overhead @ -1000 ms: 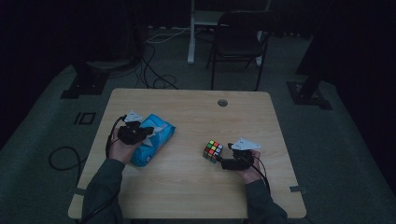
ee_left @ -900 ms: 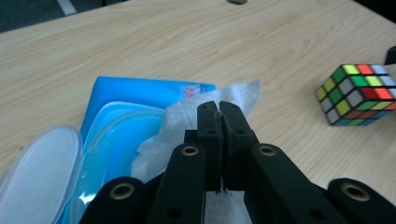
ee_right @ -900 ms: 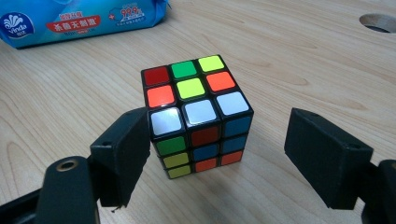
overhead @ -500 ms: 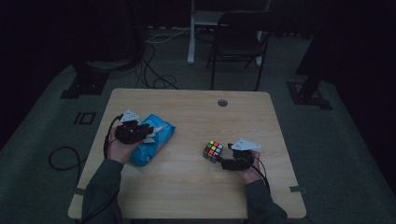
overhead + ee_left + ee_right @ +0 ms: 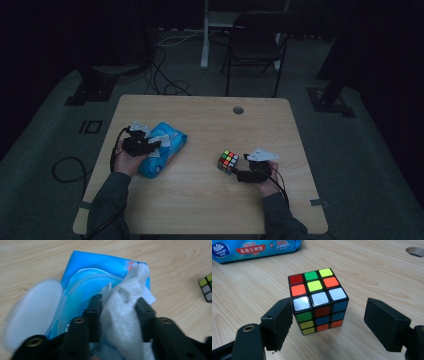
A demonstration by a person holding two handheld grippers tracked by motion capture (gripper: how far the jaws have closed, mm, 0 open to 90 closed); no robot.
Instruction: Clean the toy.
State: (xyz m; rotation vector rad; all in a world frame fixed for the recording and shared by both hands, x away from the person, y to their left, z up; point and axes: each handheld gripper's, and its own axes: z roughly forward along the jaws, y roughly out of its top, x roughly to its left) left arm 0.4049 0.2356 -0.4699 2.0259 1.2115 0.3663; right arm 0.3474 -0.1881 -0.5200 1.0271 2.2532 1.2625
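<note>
The left gripper [image 5: 117, 315] had just closed in again on the white wipe [image 5: 125, 315] that stood up out of the blue wipe pack [image 5: 100, 262], after its jaws had swung apart from a fully shut state a second before; the pads now pinched the crumpled sheet from both sides. The pack lay on the left of the wooden table [image 5: 210, 210], its round plastic lid [image 5: 32, 312] flipped open to one side, so a pull seemed the likely next step to draw the sheet free, though the light pack could lift with it. Compared with a second earlier, that hand had sunk slightly onto the pack. To the right and nearer, the right gripper [image 5: 329, 322] rested in place with its jaws spread, one pad just beside the Rubik's cube [image 5: 318, 300], the other clear of it, gripping nothing.
</note>
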